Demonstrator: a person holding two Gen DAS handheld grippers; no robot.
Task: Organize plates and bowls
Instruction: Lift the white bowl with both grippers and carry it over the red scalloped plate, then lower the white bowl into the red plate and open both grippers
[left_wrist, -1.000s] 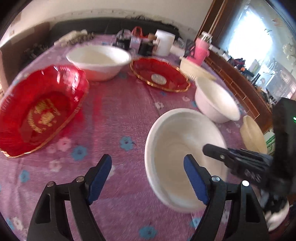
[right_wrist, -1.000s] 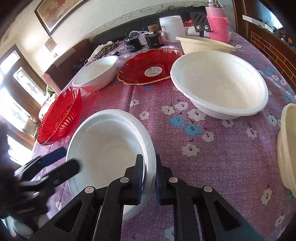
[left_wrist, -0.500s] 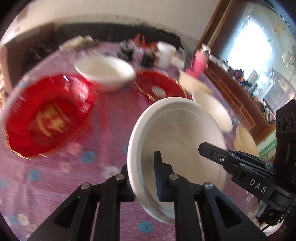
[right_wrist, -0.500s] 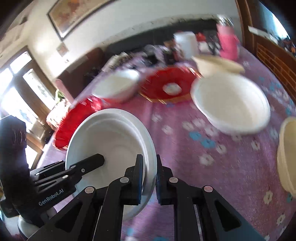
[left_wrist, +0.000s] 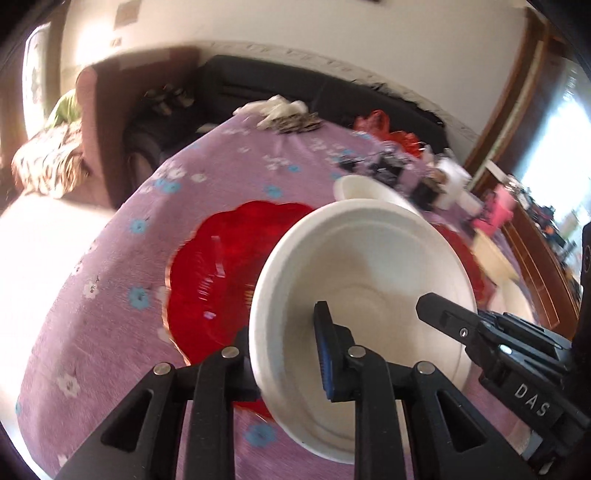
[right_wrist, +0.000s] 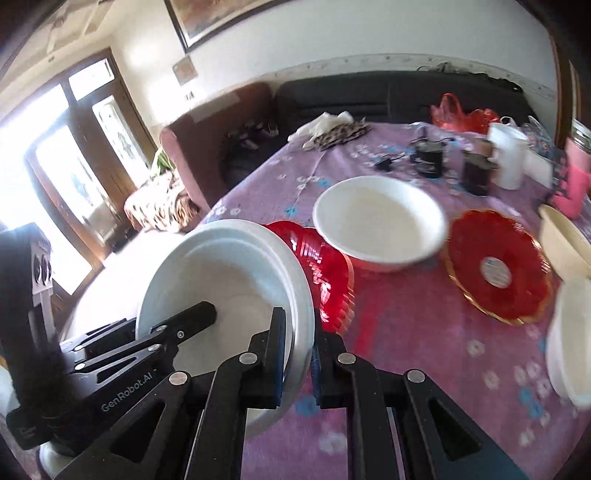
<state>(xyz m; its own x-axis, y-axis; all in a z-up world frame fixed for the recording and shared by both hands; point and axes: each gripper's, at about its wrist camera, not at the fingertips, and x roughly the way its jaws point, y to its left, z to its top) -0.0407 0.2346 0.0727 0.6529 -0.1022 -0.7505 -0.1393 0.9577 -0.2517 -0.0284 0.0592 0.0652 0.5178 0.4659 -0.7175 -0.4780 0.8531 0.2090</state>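
A white bowl (left_wrist: 369, 280) hangs tilted above the purple floral tablecloth, held from both sides. My left gripper (left_wrist: 284, 332) is shut on its left rim, one blue pad inside the bowl. My right gripper (right_wrist: 299, 332) is shut on the opposite rim of the same white bowl (right_wrist: 229, 280). Each gripper shows in the other's view: the right gripper (left_wrist: 432, 306) and the left gripper (right_wrist: 199, 317). A stack of red plates (right_wrist: 325, 273) lies just beyond and under the bowl. A second white bowl (right_wrist: 380, 229) stands behind that stack.
A single red plate with a round sticker (right_wrist: 498, 266) lies to the right, with a cream bowl (right_wrist: 565, 240) and another white bowl (right_wrist: 572, 339) at the right edge. Jars, a white jug (right_wrist: 506, 155) and a pink holder crowd the far side. The table edge (left_wrist: 122, 206) drops off left.
My left gripper has shut on the bowl's rim. Both grippers have lifted the bowl off the table and carried it left, over the red plate stack.
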